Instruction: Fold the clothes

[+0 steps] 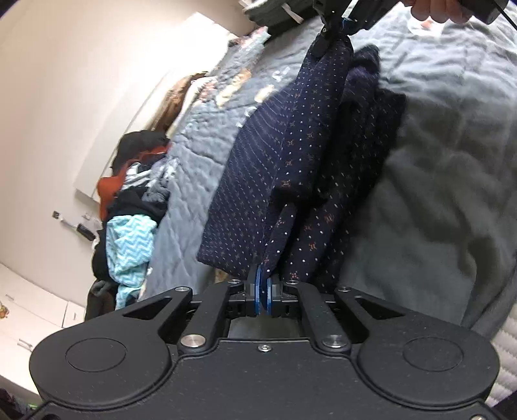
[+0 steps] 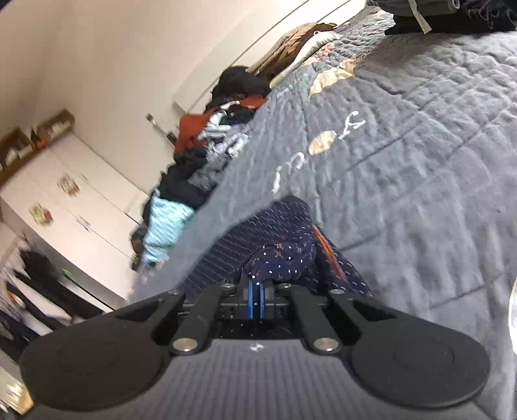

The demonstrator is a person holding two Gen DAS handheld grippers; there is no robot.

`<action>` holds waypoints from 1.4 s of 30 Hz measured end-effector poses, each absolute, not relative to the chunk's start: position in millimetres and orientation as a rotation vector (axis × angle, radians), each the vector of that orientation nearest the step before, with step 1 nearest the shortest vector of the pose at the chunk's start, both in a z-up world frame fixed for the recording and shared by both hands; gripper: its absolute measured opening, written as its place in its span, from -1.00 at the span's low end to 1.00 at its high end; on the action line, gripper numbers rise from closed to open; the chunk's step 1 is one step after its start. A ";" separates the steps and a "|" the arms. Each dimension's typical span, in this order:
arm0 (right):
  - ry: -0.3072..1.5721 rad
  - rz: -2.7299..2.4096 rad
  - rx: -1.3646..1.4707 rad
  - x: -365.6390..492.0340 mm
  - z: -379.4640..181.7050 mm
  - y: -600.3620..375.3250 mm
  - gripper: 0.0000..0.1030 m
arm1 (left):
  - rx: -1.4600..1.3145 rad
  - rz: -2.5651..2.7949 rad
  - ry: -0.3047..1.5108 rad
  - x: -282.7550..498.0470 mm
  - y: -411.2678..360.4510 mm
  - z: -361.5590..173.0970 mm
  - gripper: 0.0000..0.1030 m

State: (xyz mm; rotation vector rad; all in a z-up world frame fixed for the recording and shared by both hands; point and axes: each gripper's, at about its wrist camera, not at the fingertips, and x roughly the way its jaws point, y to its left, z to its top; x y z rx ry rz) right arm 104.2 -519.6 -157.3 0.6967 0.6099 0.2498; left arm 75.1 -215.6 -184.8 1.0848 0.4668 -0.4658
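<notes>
A navy garment [image 1: 274, 181] with small white and rust dots is stretched above the grey quilted bed [image 1: 436, 161]. My left gripper [image 1: 264, 278] is shut on its near edge, with cloth pinched between the blue pads. At the top of the left wrist view my right gripper [image 1: 334, 22] is shut on the far corner, and a hand [image 1: 439, 9] shows beside it. In the right wrist view my right gripper [image 2: 257, 284] is shut on a fold of the same navy garment [image 2: 284, 255], which bunches over the bed cover [image 2: 420, 161].
A heap of unfolded clothes [image 1: 135, 206], orange, black and light blue zigzag, lies along the bed's left edge, also in the right wrist view as the clothes heap [image 2: 200, 161]. White drawers [image 2: 80, 206] stand against the wall. Dark folded items [image 2: 452, 16] lie at the far end.
</notes>
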 end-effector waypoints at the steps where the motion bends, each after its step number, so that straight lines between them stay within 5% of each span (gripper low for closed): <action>1: 0.617 0.245 0.666 105.8 -159.5 -517.2 -0.93 | 1.101 -0.481 0.483 74.7 -217.8 -188.1 -0.91; 17: 0.685 0.270 0.729 106.0 -171.5 -521.0 -0.91 | 1.167 -0.442 0.382 56.0 -253.0 -185.5 -0.47; 18: 0.686 0.270 0.728 106.1 -171.6 -520.6 -0.90 | 1.175 -0.444 0.378 57.4 -255.4 -187.5 -0.49; 20: 0.688 0.267 0.728 105.6 -171.9 -520.6 -0.90 | 1.177 -0.445 0.381 62.5 -258.6 -191.4 -0.92; 33: 0.675 0.244 0.692 105.0 -174.5 -520.4 -0.92 | 1.130 -0.434 0.468 71.0 -217.3 -192.0 -0.96; 36: 0.703 0.280 0.673 106.4 -170.2 -520.6 -0.87 | 1.076 -0.446 0.493 67.4 -219.6 -183.4 -0.84; 39: 0.740 0.293 0.641 104.6 -157.3 -526.9 -0.70 | 1.053 -0.443 0.452 55.1 -217.9 -171.5 -0.04; 42: 0.739 0.292 0.583 95.7 -140.7 -534.4 -0.51 | 1.046 -0.446 0.426 43.7 -217.7 -162.6 0.05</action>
